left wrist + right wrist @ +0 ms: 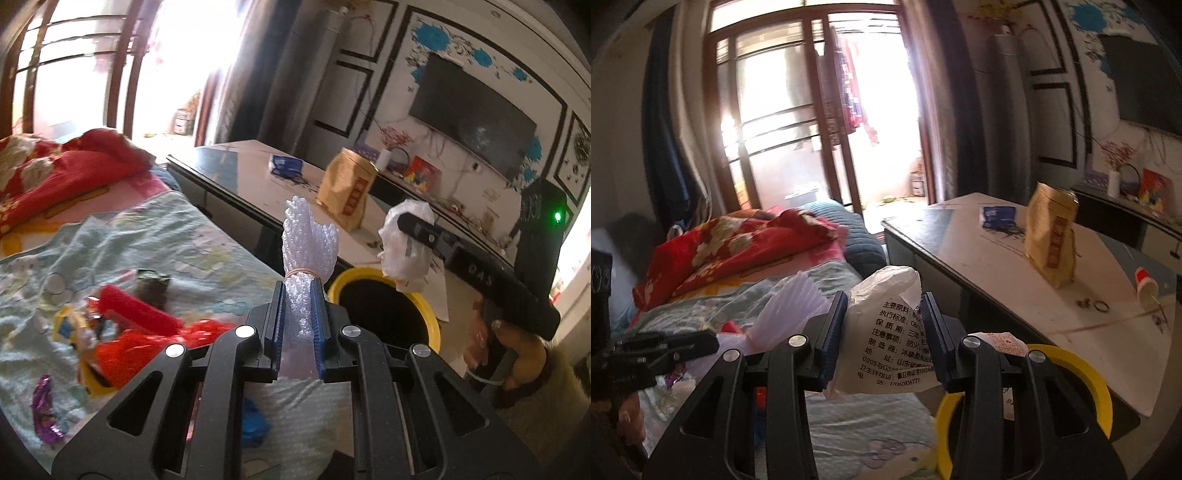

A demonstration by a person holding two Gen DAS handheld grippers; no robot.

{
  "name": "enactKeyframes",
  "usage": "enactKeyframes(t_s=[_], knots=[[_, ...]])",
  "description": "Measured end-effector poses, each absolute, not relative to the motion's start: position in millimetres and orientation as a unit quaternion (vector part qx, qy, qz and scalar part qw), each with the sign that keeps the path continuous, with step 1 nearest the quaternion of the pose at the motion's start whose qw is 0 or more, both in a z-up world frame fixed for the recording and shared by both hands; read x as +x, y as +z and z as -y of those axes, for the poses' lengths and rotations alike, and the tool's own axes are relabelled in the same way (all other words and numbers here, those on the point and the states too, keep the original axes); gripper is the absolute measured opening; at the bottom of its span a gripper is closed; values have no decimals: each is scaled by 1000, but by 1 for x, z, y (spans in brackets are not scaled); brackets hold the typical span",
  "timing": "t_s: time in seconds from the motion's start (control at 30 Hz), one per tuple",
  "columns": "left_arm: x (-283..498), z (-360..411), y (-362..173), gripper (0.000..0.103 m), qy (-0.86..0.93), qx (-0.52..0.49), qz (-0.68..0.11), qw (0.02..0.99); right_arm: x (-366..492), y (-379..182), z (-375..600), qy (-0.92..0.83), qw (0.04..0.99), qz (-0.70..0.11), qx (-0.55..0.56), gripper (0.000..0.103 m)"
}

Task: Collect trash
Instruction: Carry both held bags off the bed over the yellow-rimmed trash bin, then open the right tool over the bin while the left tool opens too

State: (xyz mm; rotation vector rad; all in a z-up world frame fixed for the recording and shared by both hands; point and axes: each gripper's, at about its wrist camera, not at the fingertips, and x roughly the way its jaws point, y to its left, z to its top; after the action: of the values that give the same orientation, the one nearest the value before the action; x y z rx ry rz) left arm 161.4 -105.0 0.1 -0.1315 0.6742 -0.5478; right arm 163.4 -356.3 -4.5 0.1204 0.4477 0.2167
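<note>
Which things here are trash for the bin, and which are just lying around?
Job:
- bubble wrap bundle in left claw
- printed plastic bag in right claw
- yellow-rimmed bin
- red wrappers and purple wrapper on the bed

Lying about:
- red floral quilt
- gold bag
- television

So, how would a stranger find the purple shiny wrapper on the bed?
Start at the bed's pale green sheet and find the red plastic pile. Nearer the camera, lower left, lies the purple foil wrapper. It alone is metallic purple and crinkled.
</note>
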Motion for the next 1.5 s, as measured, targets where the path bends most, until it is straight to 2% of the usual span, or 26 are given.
enactKeyframes(t_s=[0.43, 0.9, 1.07, 1.13, 1.17, 1.2, 1.33, 1.4, 1.5], knots=[[178, 184, -34, 9, -325, -54, -370, 869, 169, -30, 437, 30, 961, -243, 128, 40], [186, 267, -89, 9, -369, -16, -417, 830, 181, -76, 483, -19, 942, -289, 171, 41], [191, 281, -99, 10, -377, -11, -426, 823, 188, -97, 496, -20, 928, -318, 193, 47], [194, 284, -101, 22, -382, -11, -428, 819, 190, -105, 499, -25, 922, -329, 204, 50], [195, 284, -102, 42, -380, -12, -427, 820, 190, -107, 499, -25, 920, -331, 206, 54], [195, 283, -102, 56, -376, -14, -424, 824, 191, -109, 500, -30, 919, -335, 207, 58], [196, 276, -99, 61, -374, -33, -417, 828, 188, -107, 499, -46, 923, -330, 192, 66], [195, 271, -95, 75, -366, -36, -408, 835, 188, -106, 498, -53, 926, -326, 181, 68], [193, 262, -88, 83, -359, -45, -399, 842, 186, -102, 493, -59, 931, -322, 163, 69]])
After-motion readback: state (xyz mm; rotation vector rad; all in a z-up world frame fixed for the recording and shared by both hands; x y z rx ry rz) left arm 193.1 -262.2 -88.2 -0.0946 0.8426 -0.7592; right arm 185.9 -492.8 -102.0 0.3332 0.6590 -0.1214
